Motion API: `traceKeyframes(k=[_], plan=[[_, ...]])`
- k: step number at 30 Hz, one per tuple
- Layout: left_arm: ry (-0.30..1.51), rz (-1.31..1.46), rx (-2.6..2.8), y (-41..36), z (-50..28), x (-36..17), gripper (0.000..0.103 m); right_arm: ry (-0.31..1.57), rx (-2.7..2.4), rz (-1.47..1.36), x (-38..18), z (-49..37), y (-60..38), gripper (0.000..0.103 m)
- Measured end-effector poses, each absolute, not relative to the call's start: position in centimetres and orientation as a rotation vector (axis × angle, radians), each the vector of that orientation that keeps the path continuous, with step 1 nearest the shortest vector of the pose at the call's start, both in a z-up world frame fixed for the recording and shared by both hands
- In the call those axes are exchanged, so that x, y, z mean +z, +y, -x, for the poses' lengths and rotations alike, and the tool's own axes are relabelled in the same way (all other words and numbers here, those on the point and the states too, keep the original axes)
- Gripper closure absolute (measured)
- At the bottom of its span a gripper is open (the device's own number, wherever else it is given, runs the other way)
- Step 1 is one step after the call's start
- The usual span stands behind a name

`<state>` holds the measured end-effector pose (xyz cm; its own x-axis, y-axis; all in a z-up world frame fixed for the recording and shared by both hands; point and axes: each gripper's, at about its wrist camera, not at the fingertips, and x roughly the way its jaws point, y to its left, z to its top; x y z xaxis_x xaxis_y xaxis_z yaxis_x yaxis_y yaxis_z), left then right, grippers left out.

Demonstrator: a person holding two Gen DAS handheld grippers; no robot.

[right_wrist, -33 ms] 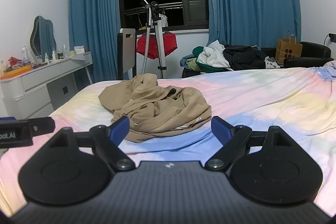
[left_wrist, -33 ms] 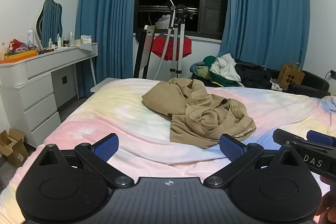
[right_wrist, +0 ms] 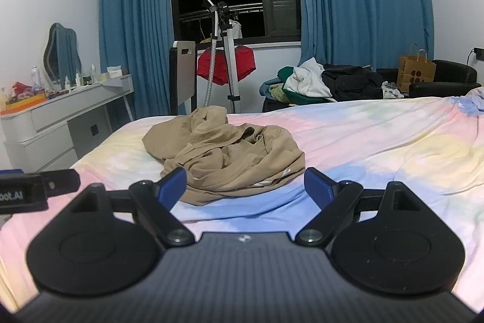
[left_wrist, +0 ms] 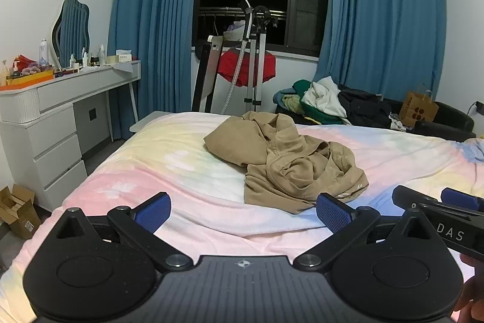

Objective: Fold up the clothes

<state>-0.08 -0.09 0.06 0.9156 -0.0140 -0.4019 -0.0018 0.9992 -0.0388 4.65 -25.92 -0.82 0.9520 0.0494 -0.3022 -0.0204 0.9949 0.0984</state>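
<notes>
Left wrist view: tan garment (left_wrist: 287,162) lay crumpled, unfolded; left gripper (left_wrist: 242,209) & right gripper (right_wrist: 245,186) both spread, empty, just short of it; next prob. grab an edge, flatten.

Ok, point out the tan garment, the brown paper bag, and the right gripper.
tan garment (right_wrist: 230,159), right wrist view, middle of the crumpled heap
brown paper bag (right_wrist: 416,73), right wrist view, printed front
right gripper (right_wrist: 245,186), right wrist view, midway between fingertips
</notes>
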Motion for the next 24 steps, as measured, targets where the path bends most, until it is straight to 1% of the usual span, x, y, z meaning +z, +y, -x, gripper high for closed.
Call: traceKeyframes(k=[6, 9, 12, 24], plan=[[0.411, 0.0, 0.003, -1.6, 0.3, 0.2, 0.0, 0.312, 0.038, -0.097, -0.9, -4.8, -25.8, 0.017], [0.435, 0.023, -0.007, -1.4, -0.7, -0.4, 0.0, 0.312, 0.036, -0.098, -1.1, -5.0, -25.7, 0.017], [0.413, 0.024, -0.006, -1.2, 0.3, -0.2, 0.0, 0.31, 0.034, -0.101, -0.9, -4.7, -25.9, 0.017], [0.415, 0.03, -0.012, -1.0, 0.3, 0.2, 0.0, 0.307, 0.028, -0.107, -0.9, -4.7, -26.0, 0.017]])
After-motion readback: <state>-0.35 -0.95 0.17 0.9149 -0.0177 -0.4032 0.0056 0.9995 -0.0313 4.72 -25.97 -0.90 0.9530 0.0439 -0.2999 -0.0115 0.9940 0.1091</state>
